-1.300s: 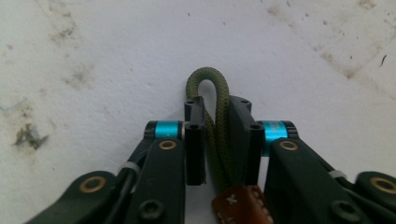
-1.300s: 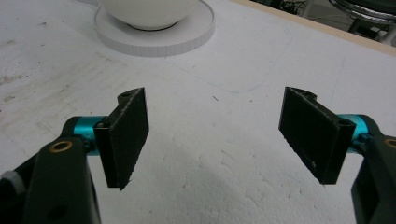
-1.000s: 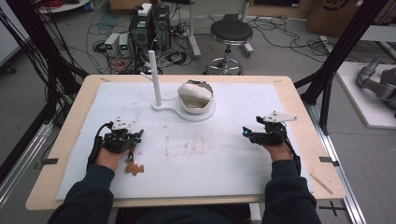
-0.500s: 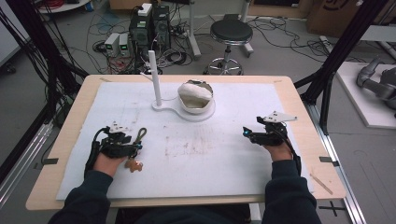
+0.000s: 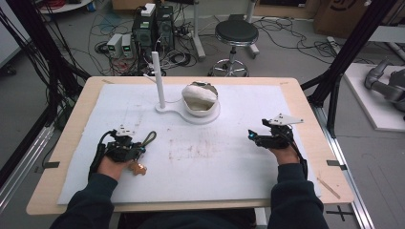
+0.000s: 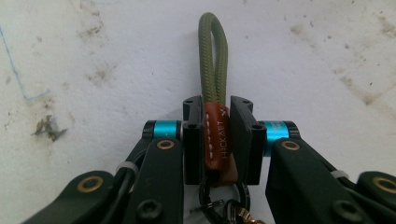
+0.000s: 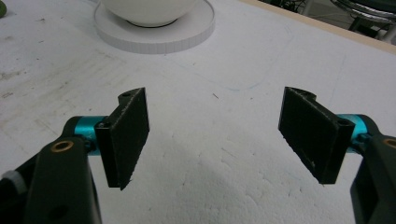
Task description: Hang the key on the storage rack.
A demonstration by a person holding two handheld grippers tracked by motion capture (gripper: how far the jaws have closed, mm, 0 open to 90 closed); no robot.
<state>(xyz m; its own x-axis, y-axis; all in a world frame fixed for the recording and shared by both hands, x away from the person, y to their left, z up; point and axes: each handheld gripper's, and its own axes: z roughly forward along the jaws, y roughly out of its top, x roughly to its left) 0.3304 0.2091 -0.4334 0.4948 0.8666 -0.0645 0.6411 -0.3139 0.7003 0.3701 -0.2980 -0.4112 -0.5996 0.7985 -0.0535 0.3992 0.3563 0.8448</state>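
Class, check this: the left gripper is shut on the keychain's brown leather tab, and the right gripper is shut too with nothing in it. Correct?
Not quite. The right gripper is open, jaws wide apart with nothing between them, as the right gripper view shows. The left gripper is indeed shut on the keychain at its brown leather tab.

Dark sleeves point(image 5: 93, 205); black jaws, cyan pins, brass screws.

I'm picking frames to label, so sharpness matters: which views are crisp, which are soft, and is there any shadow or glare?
Left gripper view: crisp; the stamped lettering on the brown leather tab is readable and the olive cord loop is sharp. Right gripper view: the fingers are clear, with a soft shadow on the white mat. High view: softer, small things blurred; no strong glare.
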